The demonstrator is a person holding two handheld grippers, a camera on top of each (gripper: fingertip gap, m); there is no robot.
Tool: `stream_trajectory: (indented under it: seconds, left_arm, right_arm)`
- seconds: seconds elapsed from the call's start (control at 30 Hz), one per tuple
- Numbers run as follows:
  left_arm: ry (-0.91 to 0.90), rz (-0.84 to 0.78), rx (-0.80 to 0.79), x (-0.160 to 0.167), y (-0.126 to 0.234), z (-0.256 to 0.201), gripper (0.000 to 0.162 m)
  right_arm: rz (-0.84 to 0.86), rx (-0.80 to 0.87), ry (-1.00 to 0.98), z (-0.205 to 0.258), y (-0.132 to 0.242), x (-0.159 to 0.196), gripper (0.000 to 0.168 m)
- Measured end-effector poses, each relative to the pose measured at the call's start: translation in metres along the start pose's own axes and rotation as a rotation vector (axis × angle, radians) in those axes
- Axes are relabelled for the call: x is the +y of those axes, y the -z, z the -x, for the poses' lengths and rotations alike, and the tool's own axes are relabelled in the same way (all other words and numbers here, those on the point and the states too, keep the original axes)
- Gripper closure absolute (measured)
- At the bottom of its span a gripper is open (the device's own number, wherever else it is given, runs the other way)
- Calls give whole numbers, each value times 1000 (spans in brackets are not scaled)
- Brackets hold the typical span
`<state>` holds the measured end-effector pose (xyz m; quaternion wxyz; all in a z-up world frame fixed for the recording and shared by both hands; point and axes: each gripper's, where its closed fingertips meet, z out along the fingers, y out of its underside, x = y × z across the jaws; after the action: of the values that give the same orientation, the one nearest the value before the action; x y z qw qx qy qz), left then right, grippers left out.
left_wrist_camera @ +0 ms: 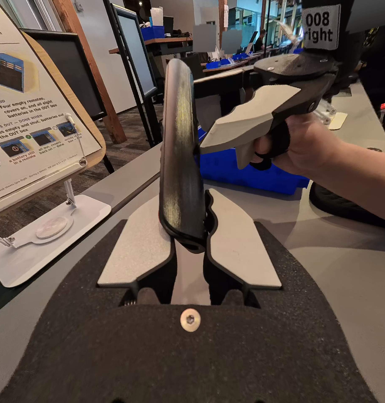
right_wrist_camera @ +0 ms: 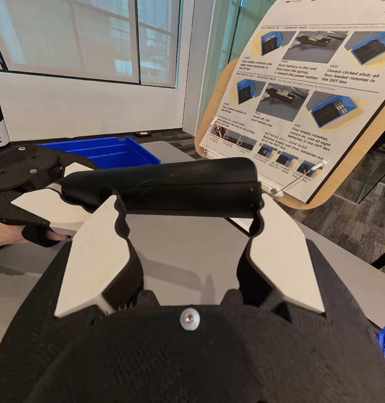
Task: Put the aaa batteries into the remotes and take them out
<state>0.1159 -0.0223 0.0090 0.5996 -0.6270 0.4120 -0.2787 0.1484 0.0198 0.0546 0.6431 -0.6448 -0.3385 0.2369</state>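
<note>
The left gripper (left_wrist_camera: 188,229) has its two fingers drawn close together and clamped on the lower end of a black remote (left_wrist_camera: 180,152), which stands roughly upright between them. The right gripper (right_wrist_camera: 188,205) has its fingers spread wide; both fingertips (right_wrist_camera: 113,202) touch the remote's side, near its free end. A hand (left_wrist_camera: 305,144) grips the right gripper's handle, forearm extended to the right.

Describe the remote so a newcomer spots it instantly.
Start at the grey table, in front of the leaning instruction board. The remote is the long black bar held in the air, its end in the left claw. The blue bin sits behind it.
</note>
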Motion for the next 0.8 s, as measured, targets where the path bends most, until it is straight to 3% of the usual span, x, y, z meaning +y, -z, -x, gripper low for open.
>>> stream_trajectory:
  seconds: [0.07, 0.1, 0.13, 0.17, 0.2, 0.23, 0.33, 0.4, 0.47, 0.57, 0.73, 0.8]
  left_arm:
    - [4, 3, -8, 1, 1, 2, 138]
    - [43, -15, 40, 0, 4, 4, 139]
    - [177, -25, 207, -4, 2, -17, 139]
    - [149, -5, 194, -3, -7, -33, 137]
    - [-50, 36, 63, 7, -14, -32, 136]
    - [-125, 43, 7, 11, -16, -29, 137]
    - [110, -12, 77, 6, -13, -21, 139]
    - [119, -10, 71, 7, -11, -15, 139]
    - [161, -43, 85, 2, -9, -14, 139]
    - [235, -49, 84, 3, -7, -8, 139]
    - [300, -80, 45, -1, 0, 10, 139]
    - [290, -80, 42, -3, 2, 11, 139]
  right_arm:
    - [-23, -25, -19, -2, 4, -2, 56]
    - [-145, -61, -96, -10, 19, -17, 77]
    - [-286, -74, -177, -25, 39, -34, 132]
    - [-297, -7, -122, -36, 46, -36, 150]
    - [-253, 94, 3, -43, 47, -33, 156]
    - [-199, 143, 75, -47, 44, -29, 167]
    - [-176, 47, -31, -46, 37, -21, 166]
    - [-133, -57, -122, -39, 29, -13, 157]
    - [-138, -95, -187, -35, 23, -14, 132]
    - [-80, -10, -166, -43, 18, -6, 92]
    - [-20, 30, -182, -26, 2, 2, 55]
    - [-3, 42, -154, -17, -5, 7, 47]
